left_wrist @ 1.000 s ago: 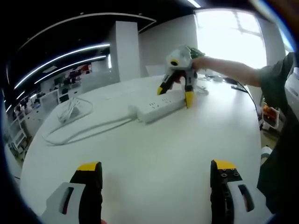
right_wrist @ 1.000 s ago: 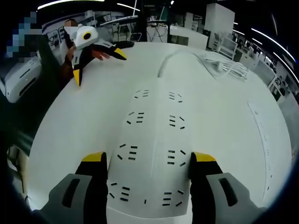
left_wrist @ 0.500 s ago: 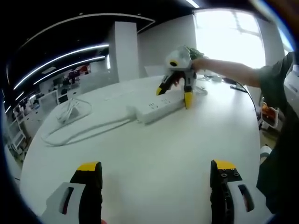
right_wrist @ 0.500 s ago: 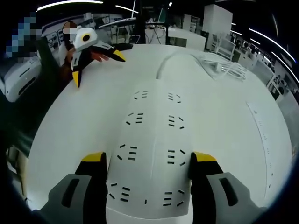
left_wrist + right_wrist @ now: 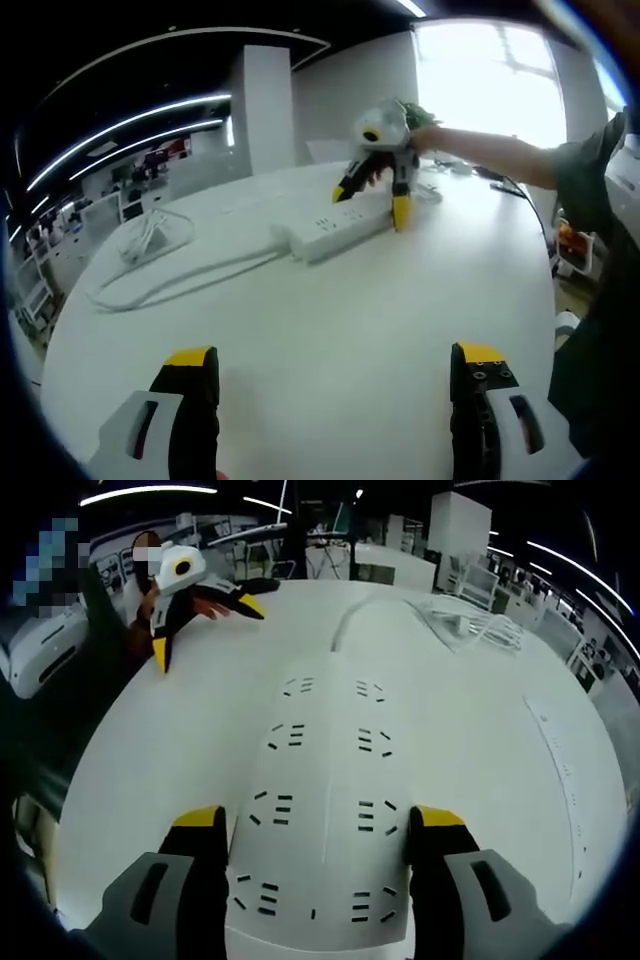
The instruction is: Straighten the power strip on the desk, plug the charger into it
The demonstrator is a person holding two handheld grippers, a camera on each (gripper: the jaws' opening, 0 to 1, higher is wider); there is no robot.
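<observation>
Smooth, matte white desk (image 5: 330, 330) with a rounded edge is seen under ceiling strip lights in an open office. On it lies the long, slab-shaped white plastic power strip (image 5: 325, 810), its rows of slotted sockets facing up. The right gripper (image 5: 315, 825) straddles one end, yellow-tipped jaws spread on either side of the strip; contact cannot be told. The left gripper (image 5: 335, 365) is held above bare desk, jaws apart and unloaded. The strip's white cable (image 5: 170, 283) curves to a loose coil of cord (image 5: 150, 235) near the far edge.
</observation>
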